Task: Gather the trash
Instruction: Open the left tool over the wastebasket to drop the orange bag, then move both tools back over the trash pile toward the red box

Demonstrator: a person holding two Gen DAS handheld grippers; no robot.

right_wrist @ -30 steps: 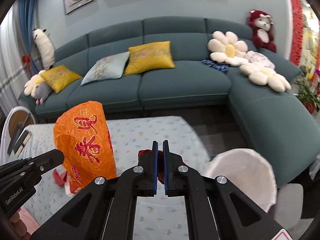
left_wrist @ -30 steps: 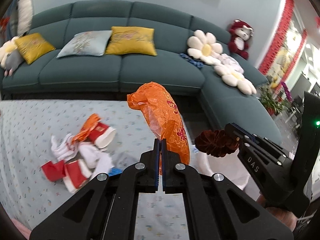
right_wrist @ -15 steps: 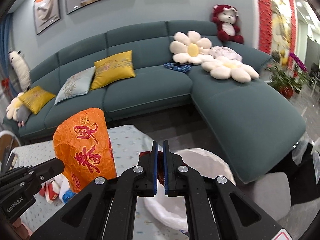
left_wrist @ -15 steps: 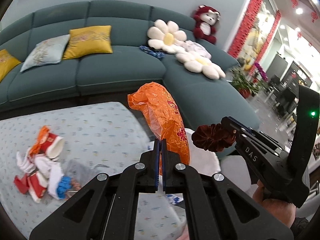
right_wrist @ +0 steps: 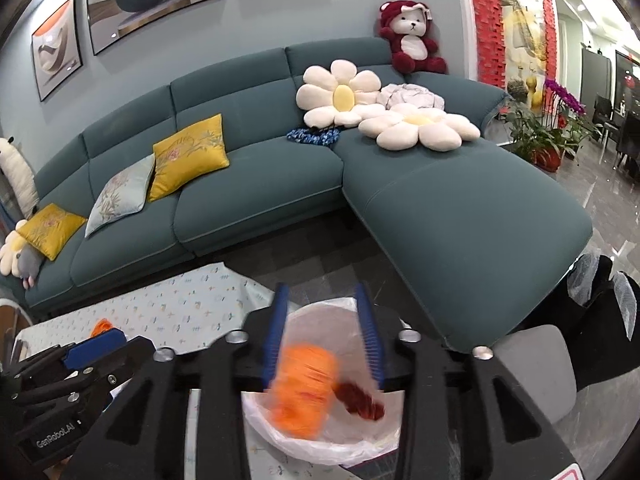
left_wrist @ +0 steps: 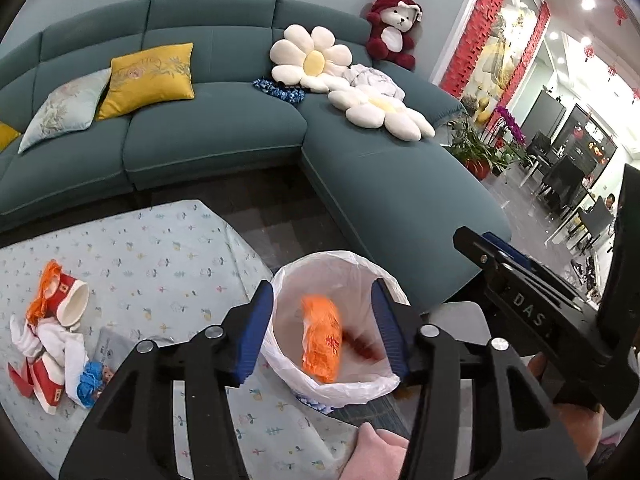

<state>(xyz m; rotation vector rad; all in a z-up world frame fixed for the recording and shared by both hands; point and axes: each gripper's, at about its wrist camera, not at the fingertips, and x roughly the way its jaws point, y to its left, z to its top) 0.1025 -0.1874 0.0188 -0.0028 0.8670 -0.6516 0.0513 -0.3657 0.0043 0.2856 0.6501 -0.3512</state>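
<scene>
Bag (left_wrist: pixel 322 338) upright in bin (left_wrist: pixel 292 280), jaws opening.

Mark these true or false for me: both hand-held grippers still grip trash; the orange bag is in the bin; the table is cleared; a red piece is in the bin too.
1. Both hand-held grippers grip trash: false. The left hand-held gripper and right hand-held gripper are opening, nothing between the pads.
2. The crumpled orange plastic bag is inside the white-lined bin: true.
3. The table is cleared: false. Red-and-white paper cups remain on the floral tablecloth.
4. A dark red scrap is in the bin: true.
</scene>
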